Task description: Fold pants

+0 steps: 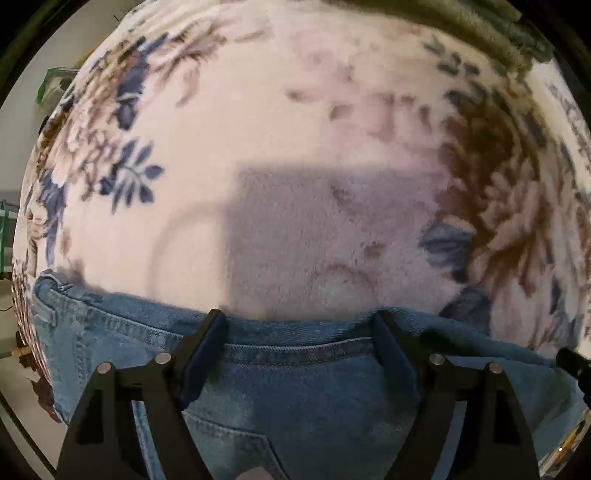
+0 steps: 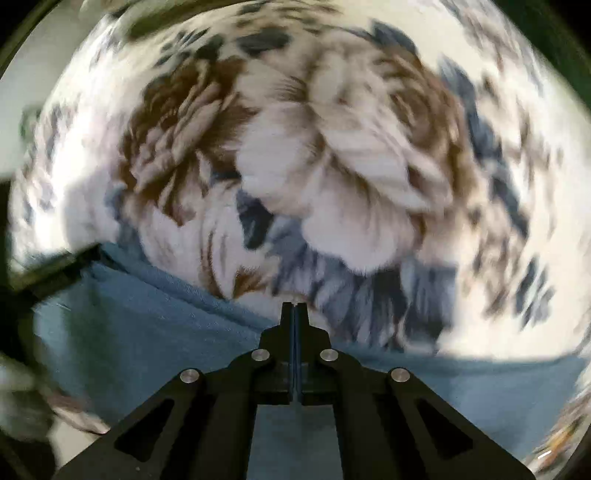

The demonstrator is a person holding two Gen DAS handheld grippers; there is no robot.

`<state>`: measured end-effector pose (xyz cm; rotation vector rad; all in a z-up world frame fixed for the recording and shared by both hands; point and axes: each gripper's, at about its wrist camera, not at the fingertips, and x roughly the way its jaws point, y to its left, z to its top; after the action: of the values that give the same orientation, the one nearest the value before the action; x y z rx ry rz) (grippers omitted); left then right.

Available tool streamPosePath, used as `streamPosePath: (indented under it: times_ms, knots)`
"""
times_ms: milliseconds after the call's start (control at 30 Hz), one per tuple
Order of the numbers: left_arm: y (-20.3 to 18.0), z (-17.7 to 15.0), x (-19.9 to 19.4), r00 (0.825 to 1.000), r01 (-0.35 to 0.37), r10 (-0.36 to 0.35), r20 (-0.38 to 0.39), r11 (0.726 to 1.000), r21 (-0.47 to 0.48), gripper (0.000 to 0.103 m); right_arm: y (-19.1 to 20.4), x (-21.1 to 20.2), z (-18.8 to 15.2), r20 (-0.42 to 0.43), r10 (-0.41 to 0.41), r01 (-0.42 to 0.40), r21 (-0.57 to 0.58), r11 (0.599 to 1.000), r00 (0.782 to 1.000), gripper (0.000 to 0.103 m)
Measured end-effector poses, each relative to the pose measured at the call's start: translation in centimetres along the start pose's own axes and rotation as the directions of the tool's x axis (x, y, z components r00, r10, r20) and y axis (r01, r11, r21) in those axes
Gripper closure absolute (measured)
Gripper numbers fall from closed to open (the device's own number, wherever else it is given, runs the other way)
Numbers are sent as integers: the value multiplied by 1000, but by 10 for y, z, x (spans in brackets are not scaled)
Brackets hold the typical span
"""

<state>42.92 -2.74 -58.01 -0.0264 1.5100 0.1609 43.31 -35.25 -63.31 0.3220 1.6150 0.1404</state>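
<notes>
Blue denim pants lie on a fluffy floral blanket, waistband and a back pocket toward me in the left wrist view. My left gripper is open, its two fingers spread over the waistband edge, nothing between them. In the right wrist view, which is blurred by motion, the pants show as plain blue cloth below the blanket. My right gripper is shut, fingers pressed together above the edge of the cloth; I see nothing held between them.
The blanket covers the whole surface, with brown and blue flower prints. A green blanket edge lies at the far side. The surface's left edge drops to a pale floor. A dark object, likely the other gripper, sits left.
</notes>
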Motion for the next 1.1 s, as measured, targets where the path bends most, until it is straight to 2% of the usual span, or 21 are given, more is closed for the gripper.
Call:
streamPosePath:
  times_ms: [100,133,167,233,267,300,433,467,500,600,667,700,733,767,833,900,933,967,1033,1067,1100]
  knots:
    - [-3,-6,-26,999,26,-25,32,1000,-15,22,-52,-34,-21,49,71,-77,126,989,996,86]
    - [-7,-10,-36,999,31,-30,45,999,-12,22,-75,-48,-34,75,55,-67,177,982,996,69]
    - [-12,-14,-44,998,39,-38,56,999,-2,22,-96,-60,-48,95,37,-57,222,973,995,60]
    - [-24,-22,-56,996,45,-46,72,999,15,22,-133,-78,-71,124,5,-42,301,953,992,60]
    - [-32,-27,-60,996,49,-51,75,998,27,22,-168,-91,-91,134,-26,-26,376,926,991,60]
    - [-41,-32,-63,996,54,-57,74,998,39,22,-183,-98,-105,139,-46,-17,424,905,989,60]
    - [-92,-54,-61,995,89,-92,32,992,95,22,-272,-118,-187,136,-112,-4,653,758,984,60]
    - [-107,-58,-55,996,88,-91,17,990,113,22,-288,-121,-204,145,-106,-22,685,729,984,60]
    - [-122,-61,-48,996,84,-86,7,988,131,22,-296,-119,-213,144,-94,-33,694,719,985,60]
    - [-152,-63,-28,999,45,-45,-6,984,175,22,-305,-112,-209,145,-5,-98,688,719,989,60]
    - [-164,-59,-7,1000,-14,16,-10,981,195,22,-287,-100,-185,159,98,-180,662,727,982,59]
    - [-165,-57,1,1000,-21,24,-16,982,188,21,-274,-94,-170,159,121,-196,644,740,980,59]
    - [-166,-55,4,1000,-23,26,-14,983,182,20,-267,-91,-155,163,127,-201,614,763,978,59]
    - [-166,-52,5,1000,-29,30,-6,984,178,20,-254,-86,-132,148,120,-182,545,819,982,59]
    - [-168,-47,6,999,-35,38,-9,984,176,19,-228,-77,-101,110,90,-130,448,885,990,59]
    - [-169,-45,7,999,-42,44,-10,984,173,19,-197,-50,-69,20,66,-69,298,952,998,54]
    - [-169,-44,7,999,-47,50,-9,983,176,19,-182,-38,-58,-34,25,-17,219,976,999,53]
    - [-168,-43,8,999,-50,52,-8,983,176,19,-166,-23,-54,-94,-59,68,96,993,994,53]
    - [-170,-40,8,998,-52,54,-9,983,174,19,-146,-9,-55,-113,-163,158,-48,986,980,53]
    - [-171,-38,10,999,-52,54,-9,984,173,19,-136,-8,-60,-90,-218,208,-111,972,972,55]
    - [-171,-37,11,999,-51,53,-8,984,171,19,-133,-8,-64,-72,-240,229,-126,965,968,61]
